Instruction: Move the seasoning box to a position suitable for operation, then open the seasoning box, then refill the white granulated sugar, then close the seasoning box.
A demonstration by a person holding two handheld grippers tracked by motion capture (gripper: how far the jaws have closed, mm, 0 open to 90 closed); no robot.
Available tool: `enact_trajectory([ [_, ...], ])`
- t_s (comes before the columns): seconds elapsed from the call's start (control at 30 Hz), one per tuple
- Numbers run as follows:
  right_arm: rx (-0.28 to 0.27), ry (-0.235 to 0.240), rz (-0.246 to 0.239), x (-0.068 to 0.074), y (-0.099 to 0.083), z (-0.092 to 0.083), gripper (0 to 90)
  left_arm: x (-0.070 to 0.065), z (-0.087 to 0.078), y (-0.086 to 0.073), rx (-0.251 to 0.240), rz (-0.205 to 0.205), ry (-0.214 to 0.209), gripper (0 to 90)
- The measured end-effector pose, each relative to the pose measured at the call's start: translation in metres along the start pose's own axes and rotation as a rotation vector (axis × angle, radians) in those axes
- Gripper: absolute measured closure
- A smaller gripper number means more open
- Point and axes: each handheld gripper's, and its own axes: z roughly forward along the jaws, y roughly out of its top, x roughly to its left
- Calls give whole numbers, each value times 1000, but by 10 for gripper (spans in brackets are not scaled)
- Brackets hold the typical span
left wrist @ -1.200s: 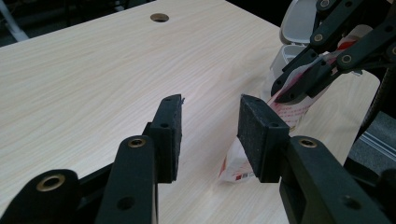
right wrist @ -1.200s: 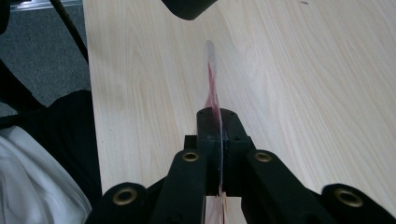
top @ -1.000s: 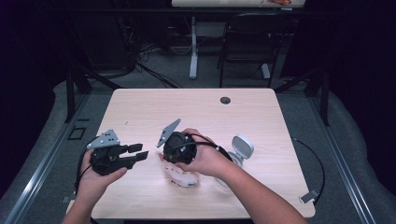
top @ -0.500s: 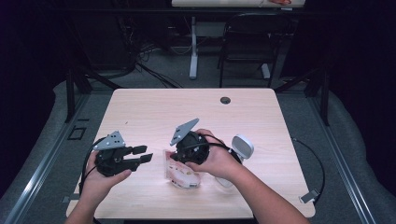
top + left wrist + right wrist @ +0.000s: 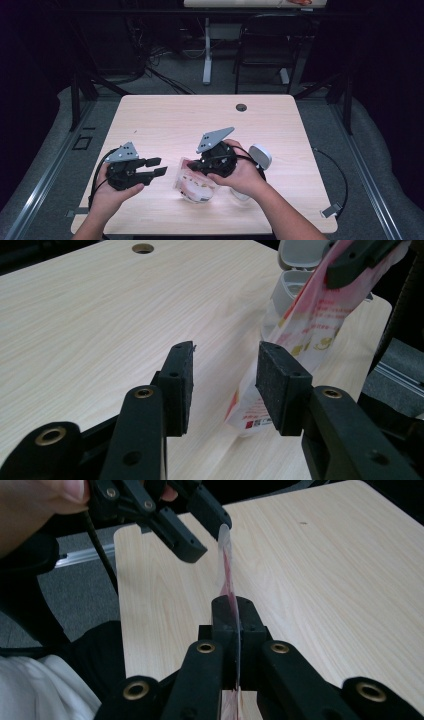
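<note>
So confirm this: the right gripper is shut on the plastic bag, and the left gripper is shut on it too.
Half right. The right gripper is shut on the plastic bag, but the left gripper isn't: the left gripper view shows its jaws apart with bare table between them, the bag beside its right pad and not pinched. Its jaws have just been opening further, with nothing between them.

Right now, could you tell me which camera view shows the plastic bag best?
The left gripper view: the plastic bag shows its broad side, with red print, held at the top by the right gripper. The right gripper view shows it edge-on between shut jaws. The high view shows it small, partly hidden below that gripper.
</note>
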Motion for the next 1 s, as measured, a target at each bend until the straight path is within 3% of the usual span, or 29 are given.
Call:
enact_trajectory([
  [0.2, -38, -1, 19, -3, -3, -8, 897, -5, 7, 0, 3, 25, -31, 557],
  [0.53, -90, -12, 45, -5, -12, -18, 898, -8, 15, -2, 4, 28, -56, 545],
  [0.77, -148, -17, 60, -6, -21, -29, 898, -13, 31, -4, 19, 41, -90, 517],
  [1.0, -172, -23, 48, -8, -28, -37, 898, -11, 47, -3, 23, 45, -126, 471],
])
